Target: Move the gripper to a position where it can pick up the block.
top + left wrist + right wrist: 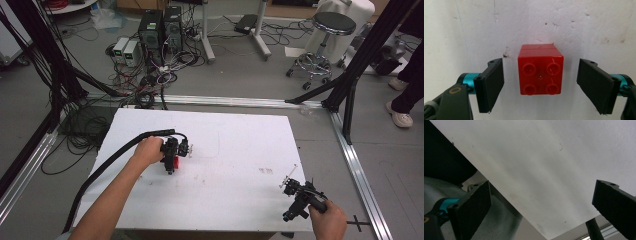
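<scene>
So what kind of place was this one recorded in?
Most likely a lab or data-collection workshop: computer towers with loose cables on the floor, black frame struts around a white table, and a rolling stool.

A: What's beyond the table (240, 200)?

B: Grey floor. Two black computer towers (161, 29) at the far side, with two small white boxes (126, 51) just left of them and a tangle of cables (150, 80) in front.

A: Seating?

B: Round black stool (327, 35) on a chrome wheeled base, far right. A white covered object (350, 12) sits behind it.

A: Framing?

B: Aluminium rail (230, 101) along the table's far edge, another rail (360, 175) down the right side. Black struts (367, 47) slant in at right, more black posts at left.

A: Anyone else?

B: A person's legs and light shoes (400, 117) at the right edge.
</scene>
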`<state>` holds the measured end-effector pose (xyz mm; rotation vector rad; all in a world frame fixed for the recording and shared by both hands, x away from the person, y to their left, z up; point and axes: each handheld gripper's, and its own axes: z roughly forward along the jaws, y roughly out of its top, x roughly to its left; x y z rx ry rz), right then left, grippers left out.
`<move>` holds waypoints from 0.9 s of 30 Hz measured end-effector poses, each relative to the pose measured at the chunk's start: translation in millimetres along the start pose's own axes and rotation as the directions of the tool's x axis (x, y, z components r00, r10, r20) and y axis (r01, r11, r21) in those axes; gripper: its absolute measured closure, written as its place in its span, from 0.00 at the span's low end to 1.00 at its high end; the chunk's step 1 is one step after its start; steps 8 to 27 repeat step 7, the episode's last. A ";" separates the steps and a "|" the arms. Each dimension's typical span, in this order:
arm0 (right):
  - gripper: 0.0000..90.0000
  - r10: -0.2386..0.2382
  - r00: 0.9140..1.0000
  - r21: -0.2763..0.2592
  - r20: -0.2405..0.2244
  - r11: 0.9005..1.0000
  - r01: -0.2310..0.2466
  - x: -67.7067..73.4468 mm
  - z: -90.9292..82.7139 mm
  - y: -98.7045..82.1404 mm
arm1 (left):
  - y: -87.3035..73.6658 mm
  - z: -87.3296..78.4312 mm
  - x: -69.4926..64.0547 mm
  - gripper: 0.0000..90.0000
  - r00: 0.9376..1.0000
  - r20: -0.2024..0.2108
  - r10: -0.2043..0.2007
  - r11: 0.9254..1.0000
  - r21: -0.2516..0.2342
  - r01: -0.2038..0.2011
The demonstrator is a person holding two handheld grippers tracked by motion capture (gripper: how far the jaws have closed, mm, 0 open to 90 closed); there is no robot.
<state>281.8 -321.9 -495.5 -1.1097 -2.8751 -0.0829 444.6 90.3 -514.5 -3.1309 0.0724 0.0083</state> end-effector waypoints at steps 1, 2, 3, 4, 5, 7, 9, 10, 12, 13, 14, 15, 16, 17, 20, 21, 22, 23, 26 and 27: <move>0.02 0.003 1.000 0.000 0.001 1.000 -0.003 0.2 0.1 0.1 | -1.5 0.7 -0.8 0.25 1.000 0.004 0.000 1.000 -0.002 0.000; 0.02 0.003 1.000 0.001 0.000 1.000 -0.003 0.3 0.4 0.2 | -2.1 1.1 -1.3 0.25 1.000 0.004 -0.004 1.000 -0.006 0.004; 0.02 0.004 1.000 0.004 0.001 1.000 -0.004 0.5 0.3 0.6 | -2.4 0.9 -1.1 0.25 1.000 0.003 -0.002 1.000 -0.006 0.002; 0.02 -0.001 1.000 0.004 -0.003 1.000 0.001 0.3 0.4 1.1 | -2.6 0.4 -1.0 0.25 1.000 -0.001 0.000 1.000 -0.006 0.000; 0.02 -0.002 1.000 0.004 -0.002 1.000 0.002 0.5 0.3 1.7 | -2.7 0.1 -0.9 0.25 1.000 -0.001 -0.002 1.000 -0.011 0.002; 0.02 0.004 1.000 0.007 -0.001 1.000 -0.004 1.5 0.1 2.2 | -2.7 -0.4 -0.5 0.25 1.000 0.001 -0.001 1.000 -0.012 0.001; 0.02 0.004 1.000 0.007 -0.001 1.000 -0.004 1.5 0.1 2.2 | -2.7 -0.4 -0.5 0.25 1.000 0.001 -0.001 1.000 -0.012 0.001; 0.02 0.004 1.000 0.007 -0.001 1.000 -0.004 1.5 0.1 2.2 | -2.7 -0.4 -0.5 0.25 1.000 0.001 -0.001 1.000 -0.012 0.001; 0.02 0.004 1.000 0.007 -0.001 1.000 -0.004 1.5 0.1 2.2 | -2.7 -0.4 -0.5 0.25 1.000 0.001 -0.001 1.000 -0.012 0.001; 0.02 0.004 1.000 0.007 -0.001 1.000 -0.004 1.5 0.1 2.2 | -2.7 -0.4 -0.5 0.25 1.000 0.001 -0.001 1.000 -0.012 0.001; 0.02 0.004 1.000 0.007 -0.001 1.000 -0.004 1.5 0.1 2.2 | -2.7 -0.4 -0.5 0.25 1.000 0.001 -0.001 1.000 -0.012 0.001; 0.02 0.004 1.000 0.007 -0.001 1.000 -0.004 1.5 0.1 2.2 | -2.7 -0.4 -0.5 0.25 1.000 0.001 -0.001 1.000 -0.012 0.001; 0.02 0.004 1.000 0.007 -0.001 1.000 -0.004 1.5 0.1 2.2 | -2.7 -0.4 -0.5 0.25 1.000 0.001 -0.001 1.000 -0.012 0.001; 0.02 0.004 1.000 0.007 -0.001 1.000 -0.004 1.5 0.1 2.2 | -2.7 -0.4 -0.5 0.25 1.000 0.001 -0.001 1.000 -0.012 0.001; 0.02 0.004 1.000 0.007 -0.001 1.000 -0.004 1.5 0.1 2.2 | -2.7 -0.4 -0.5 0.25 1.000 0.001 -0.001 1.000 -0.012 0.001; 0.02 0.004 1.000 0.007 -0.001 1.000 -0.004 1.5 0.1 2.2 | -2.7 -0.4 -0.5 0.25 1.000 0.001 -0.001 1.000 -0.012 0.001; 0.02 0.004 1.000 0.007 -0.001 1.000 -0.004 1.5 0.1 2.2 | -2.7 -0.4 -0.5 0.25 1.000 0.001 -0.001 1.000 -0.012 0.001; 0.02 0.004 1.000 0.007 -0.001 1.000 -0.004 1.5 0.1 2.2 | -2.7 -0.4 -0.5 0.25 1.000 0.001 -0.001 1.000 -0.012 0.001; 0.02 0.004 1.000 0.007 -0.001 1.000 -0.004 1.5 0.1 2.2 | -2.7 -0.4 -0.5 0.25 1.000 0.001 -0.001 1.000 -0.012 0.001; 0.02 0.004 1.000 0.007 -0.001 1.000 -0.004 1.5 0.1 2.2 | -2.7 -0.4 -0.5 0.25 1.000 0.001 -0.001 1.000 -0.012 0.001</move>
